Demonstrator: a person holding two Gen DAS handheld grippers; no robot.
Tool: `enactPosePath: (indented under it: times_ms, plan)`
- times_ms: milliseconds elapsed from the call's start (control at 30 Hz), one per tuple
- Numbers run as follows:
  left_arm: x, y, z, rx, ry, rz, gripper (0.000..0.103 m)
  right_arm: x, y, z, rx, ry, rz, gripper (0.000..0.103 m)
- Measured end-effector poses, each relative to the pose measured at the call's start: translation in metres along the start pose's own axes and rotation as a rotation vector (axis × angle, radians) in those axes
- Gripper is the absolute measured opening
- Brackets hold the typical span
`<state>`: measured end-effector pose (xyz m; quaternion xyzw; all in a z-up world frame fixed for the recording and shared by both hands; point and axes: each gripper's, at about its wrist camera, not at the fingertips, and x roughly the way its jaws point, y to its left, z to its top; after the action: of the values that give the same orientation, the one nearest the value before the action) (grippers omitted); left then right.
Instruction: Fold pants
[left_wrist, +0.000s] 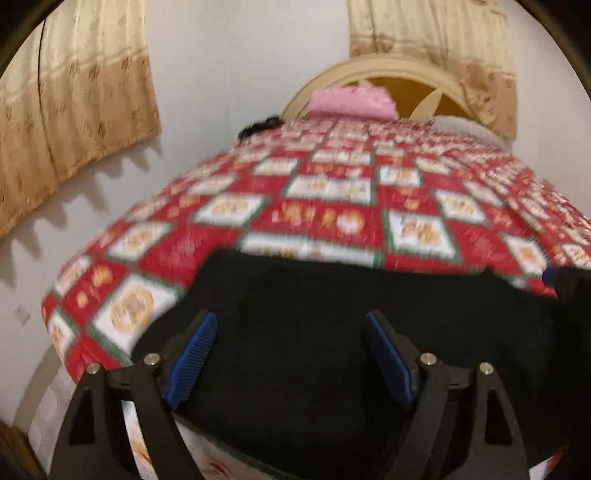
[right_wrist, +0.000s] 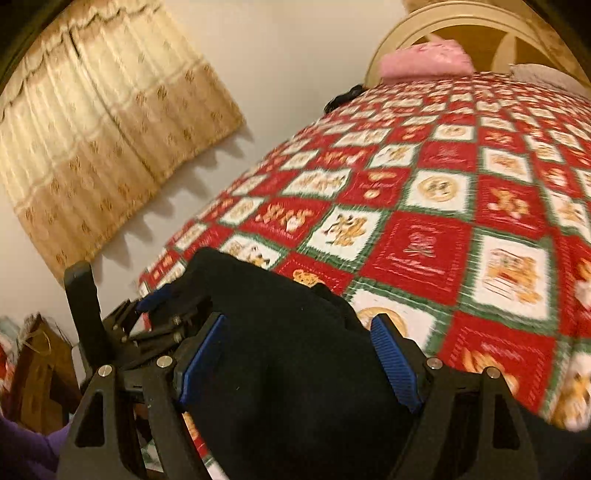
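Black pants (left_wrist: 332, 332) lie in a dark heap at the near end of the bed, blurred in both views. My left gripper (left_wrist: 291, 354) hangs over them, open, its blue pads (left_wrist: 195, 358) wide apart with only flat fabric below. My right gripper (right_wrist: 299, 358) also stands open above the pants (right_wrist: 288, 332), its blue pads (right_wrist: 395, 365) spread and gripping nothing. In the right wrist view the left gripper (right_wrist: 159, 302) sits at the pants' left end. The right gripper (left_wrist: 565, 284) peeks in at the left wrist view's right edge.
A red, white and green checked quilt (left_wrist: 332, 206) covers the bed. A pink pillow (left_wrist: 351, 101) lies by the cream headboard (left_wrist: 391, 70). Gold curtains (right_wrist: 92, 147) hang on the wall to the left. A brown paper bag (right_wrist: 40, 369) and a purple sleeve (right_wrist: 26, 446) are at the lower left.
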<state>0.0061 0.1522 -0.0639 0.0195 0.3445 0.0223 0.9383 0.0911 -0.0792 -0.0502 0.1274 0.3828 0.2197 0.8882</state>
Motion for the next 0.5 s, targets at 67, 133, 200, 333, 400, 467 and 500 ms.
enactPosePath:
  times_ms: [67, 133, 200, 333, 400, 467, 500]
  plan:
    - [0.008, 0.008, -0.011, -0.059, 0.010, -0.026, 0.086, 0.014, -0.001, -0.002, -0.002, 0.040, 0.030, 0.081]
    - [0.006, 0.010, -0.012, -0.066, -0.005, -0.026, 0.087, 0.027, -0.002, -0.004, 0.003, 0.106, 0.071, 0.081]
    - [0.006, 0.009, -0.012, -0.057, -0.005, -0.024, 0.088, 0.033, 0.002, -0.009, -0.009, 0.151, 0.084, 0.081]
    - [0.006, 0.007, -0.013, -0.049, -0.014, -0.018, 0.089, 0.036, -0.001, -0.005, 0.020, 0.153, 0.127, 0.081]
    - [0.006, 0.005, -0.014, -0.046, -0.014, -0.012, 0.090, 0.049, -0.005, 0.000, 0.062, 0.159, 0.150, 0.081]
    - [0.010, 0.001, -0.012, -0.041, -0.009, -0.008, 0.091, 0.063, -0.006, 0.007, 0.069, 0.155, 0.144, 0.083]
    - [0.010, 0.001, -0.013, -0.041, -0.008, -0.007, 0.091, 0.066, -0.007, 0.010, 0.074, 0.148, 0.145, 0.083]
